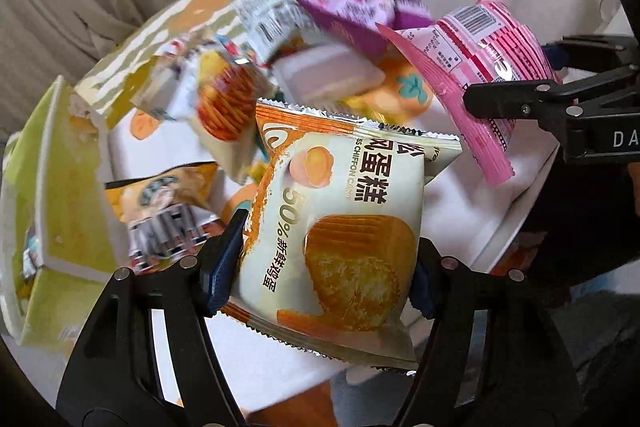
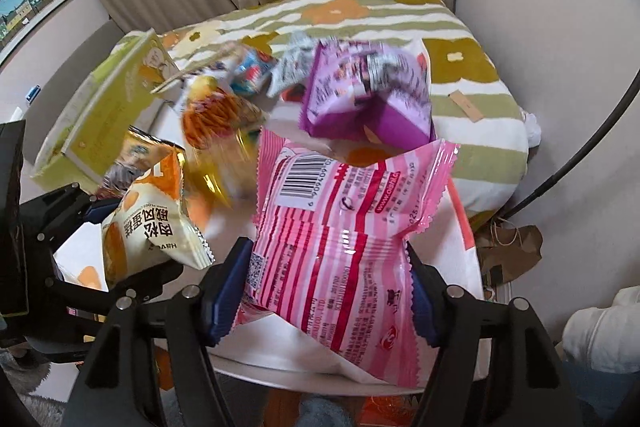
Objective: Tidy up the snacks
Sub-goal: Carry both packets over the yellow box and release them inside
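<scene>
My left gripper (image 1: 330,235) is shut on a cream and orange chiffon cake packet (image 1: 340,187), its blue pads pressing both side edges, and holds it off the table. In the right wrist view, that packet (image 2: 148,227) and the left gripper (image 2: 128,227) sit at the lower left. My right gripper (image 2: 328,251) is shut on a pink striped packet (image 2: 340,195), barcode side up, also lifted. From the left wrist view, the pink packet (image 1: 472,67) hangs at the right, pinched by the right gripper (image 1: 516,75).
Several loose packets lie blurred on the white round table (image 2: 474,259): a purple one (image 2: 360,95), an orange noodle-snack one (image 2: 216,111), a yellow one (image 1: 168,195). An open green box (image 2: 100,107) stands at the left. A flowered cushion (image 2: 460,67) lies behind, with a paper bag (image 2: 508,251) on the floor.
</scene>
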The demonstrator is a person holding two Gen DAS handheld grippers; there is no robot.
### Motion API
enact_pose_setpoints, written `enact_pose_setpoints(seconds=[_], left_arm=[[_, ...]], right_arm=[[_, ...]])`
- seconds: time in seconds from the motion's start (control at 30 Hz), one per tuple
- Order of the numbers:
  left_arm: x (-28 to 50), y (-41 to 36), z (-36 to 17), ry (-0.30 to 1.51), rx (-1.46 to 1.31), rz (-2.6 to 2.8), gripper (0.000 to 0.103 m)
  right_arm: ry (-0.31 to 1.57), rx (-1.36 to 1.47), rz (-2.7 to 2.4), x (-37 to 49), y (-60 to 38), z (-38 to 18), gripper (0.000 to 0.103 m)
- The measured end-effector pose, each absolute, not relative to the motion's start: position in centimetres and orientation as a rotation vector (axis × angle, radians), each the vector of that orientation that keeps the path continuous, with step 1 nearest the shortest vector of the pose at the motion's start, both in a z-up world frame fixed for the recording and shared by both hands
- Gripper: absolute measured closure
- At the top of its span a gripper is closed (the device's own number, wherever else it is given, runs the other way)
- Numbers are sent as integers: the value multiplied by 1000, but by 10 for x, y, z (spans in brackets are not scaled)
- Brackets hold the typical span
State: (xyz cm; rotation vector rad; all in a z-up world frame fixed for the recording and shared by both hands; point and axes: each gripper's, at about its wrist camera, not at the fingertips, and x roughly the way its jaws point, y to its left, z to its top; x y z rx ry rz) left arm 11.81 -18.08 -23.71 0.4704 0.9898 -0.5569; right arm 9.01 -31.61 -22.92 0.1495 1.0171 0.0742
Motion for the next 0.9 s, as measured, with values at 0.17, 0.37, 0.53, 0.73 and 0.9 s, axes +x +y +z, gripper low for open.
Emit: enact_pose_setpoints(seconds=[0.17,0.37,0.53,0.73,0.9], left_arm=[[122,-157,-195,950,375,-514,38],[141,-111,-145,880,307,-407,38],[177,-52,-117,854,248,-304,38],[237,19,-103,870,209,-191,38],[295,79,-109,871,220,-71,38]], right_arm=[[958,131,115,97,-302,-192,37],[879,92,192,120,-264,-150,37],[835,84,271,156,-215,-127,37],[813,81,350,206,-147,-112,37],[818,90,393,251,-91,-111,37]])
